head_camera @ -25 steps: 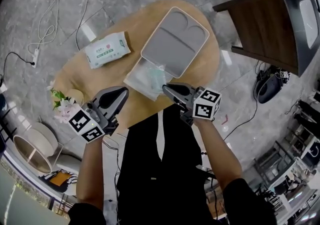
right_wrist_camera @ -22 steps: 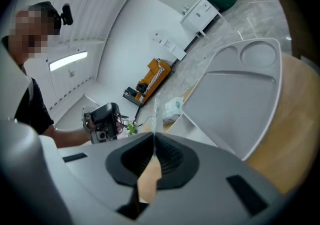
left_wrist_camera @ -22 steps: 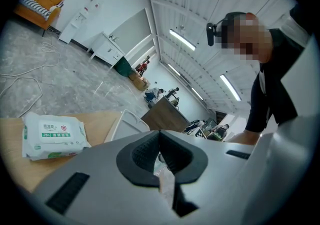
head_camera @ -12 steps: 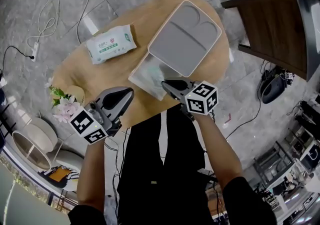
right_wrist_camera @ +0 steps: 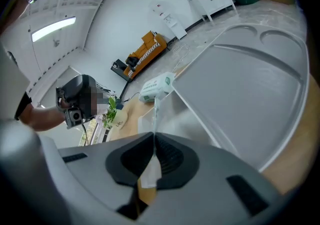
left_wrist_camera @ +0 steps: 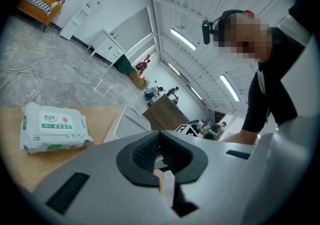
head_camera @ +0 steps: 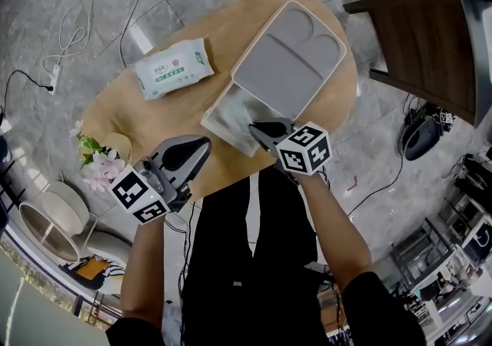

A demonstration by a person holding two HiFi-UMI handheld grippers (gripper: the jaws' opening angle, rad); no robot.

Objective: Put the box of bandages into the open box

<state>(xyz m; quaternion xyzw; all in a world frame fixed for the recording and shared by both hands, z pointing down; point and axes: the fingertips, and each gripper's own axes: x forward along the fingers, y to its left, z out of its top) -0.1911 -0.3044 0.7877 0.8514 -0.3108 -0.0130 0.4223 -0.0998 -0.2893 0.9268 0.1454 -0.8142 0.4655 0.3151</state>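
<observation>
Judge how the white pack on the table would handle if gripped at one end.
The white pack looks soft and puffy in its film wrapper, so it would probably sag when lifted by one end. The glossy wrapper may slip between pads. Lying flat on the table, it should slide when pushed, not roll.

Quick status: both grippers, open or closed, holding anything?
Left gripper: closed, jaws together, empty.
Right gripper: closed, nothing clearly held, tips at the open box.

You have the open box (head_camera: 214,110) at the table's (head_camera: 173,118) near edge, grey lid (head_camera: 290,60) thrown back, pale greenish contents (head_camera: 234,118) inside.
</observation>
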